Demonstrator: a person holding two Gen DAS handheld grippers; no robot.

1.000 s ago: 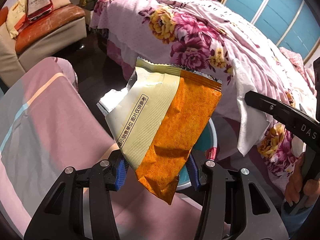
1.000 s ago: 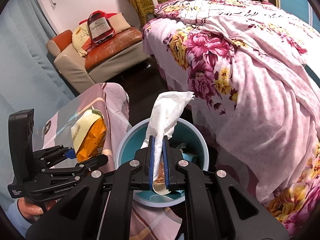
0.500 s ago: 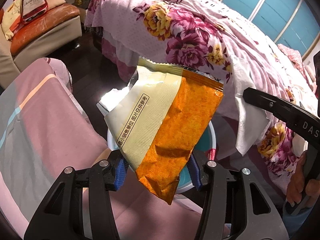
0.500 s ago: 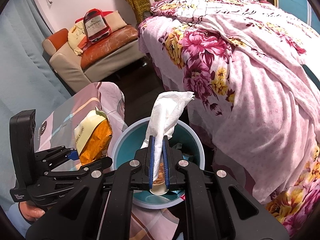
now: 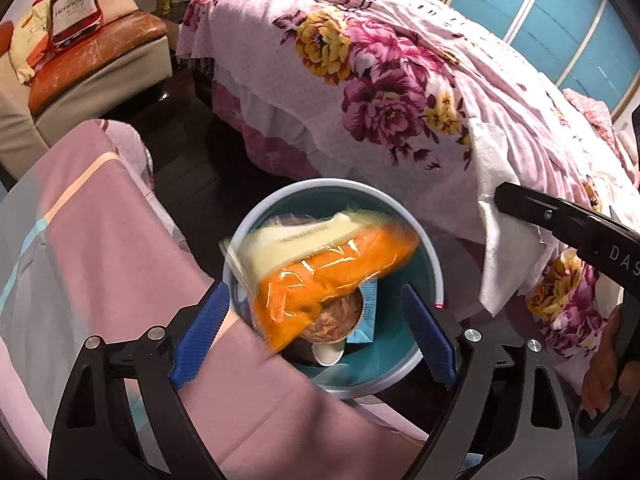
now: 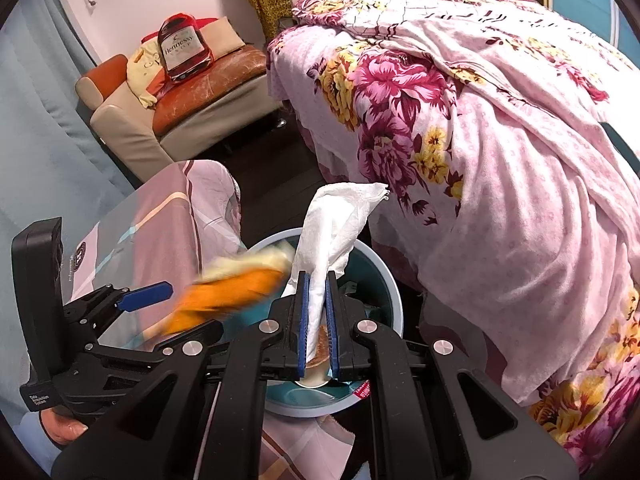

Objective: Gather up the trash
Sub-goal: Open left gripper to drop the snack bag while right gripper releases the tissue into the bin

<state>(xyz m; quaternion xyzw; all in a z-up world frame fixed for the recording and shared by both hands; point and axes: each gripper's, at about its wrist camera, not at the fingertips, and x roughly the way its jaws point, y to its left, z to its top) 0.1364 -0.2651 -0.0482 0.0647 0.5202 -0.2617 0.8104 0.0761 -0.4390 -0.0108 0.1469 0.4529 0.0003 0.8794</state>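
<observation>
An orange and cream snack wrapper (image 5: 320, 268) is blurred in mid-fall over the teal bin (image 5: 434, 276). My left gripper (image 5: 316, 324) hangs above the bin with its jaws opening, blue pads clear of the wrapper. The right wrist view shows the same wrapper (image 6: 228, 292) dropping at the bin's (image 6: 388, 288) left rim. My right gripper (image 6: 316, 320) is shut on a white tissue (image 6: 336, 228), which sticks up over the bin. Inside the bin lie a cup of food scraps (image 5: 336, 316) and a blue carton (image 5: 366, 312).
A bed with a pink floral cover (image 5: 400, 92) stands right behind the bin. A pink striped cloth (image 5: 88, 264) covers the surface at left. A sofa (image 6: 188, 108) with a bottle-shaped cushion (image 6: 184, 48) is at the back. Dark floor lies between them.
My left gripper has spread its jaws and let go of the wrapper, which now falls toward the bin. The right gripper keeps its hold on the tissue and has not moved.
</observation>
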